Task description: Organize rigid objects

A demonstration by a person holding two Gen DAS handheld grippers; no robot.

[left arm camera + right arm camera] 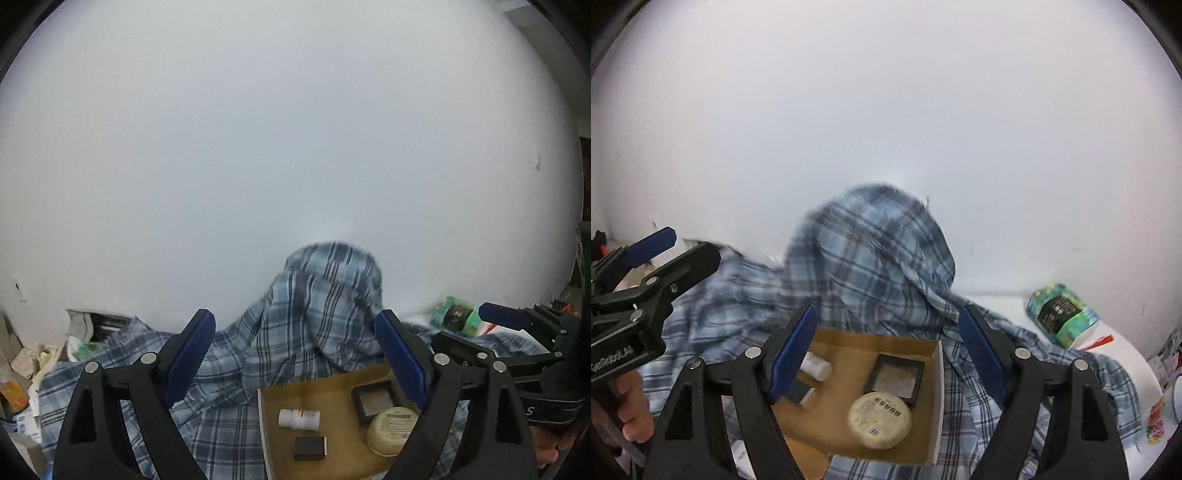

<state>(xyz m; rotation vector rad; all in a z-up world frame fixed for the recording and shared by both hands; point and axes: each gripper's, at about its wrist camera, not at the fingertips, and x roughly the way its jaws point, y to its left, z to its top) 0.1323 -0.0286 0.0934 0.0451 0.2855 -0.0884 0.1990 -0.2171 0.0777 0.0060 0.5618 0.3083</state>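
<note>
An open cardboard box (332, 386) (846, 341) lies on a blue plaid cloth. In it are a white pill bottle (298, 419) (817, 365), a small black block (310, 447) (801, 393), a black square frame case (375, 400) (895, 378) and a round cream tin (392, 430) (880, 419). My left gripper (295, 347) is open and empty above the box's near left. My right gripper (888, 345) is open and empty above the box; it also shows at the right of the left wrist view (509, 321).
The plaid cloth (317, 295) (871, 251) humps up over something behind the box, against a white wall. A green and black packet (458, 315) (1060, 312) lies at the back right. Clutter of boxes and papers (22, 369) sits at the left. A floral item (1161, 413) is at the far right.
</note>
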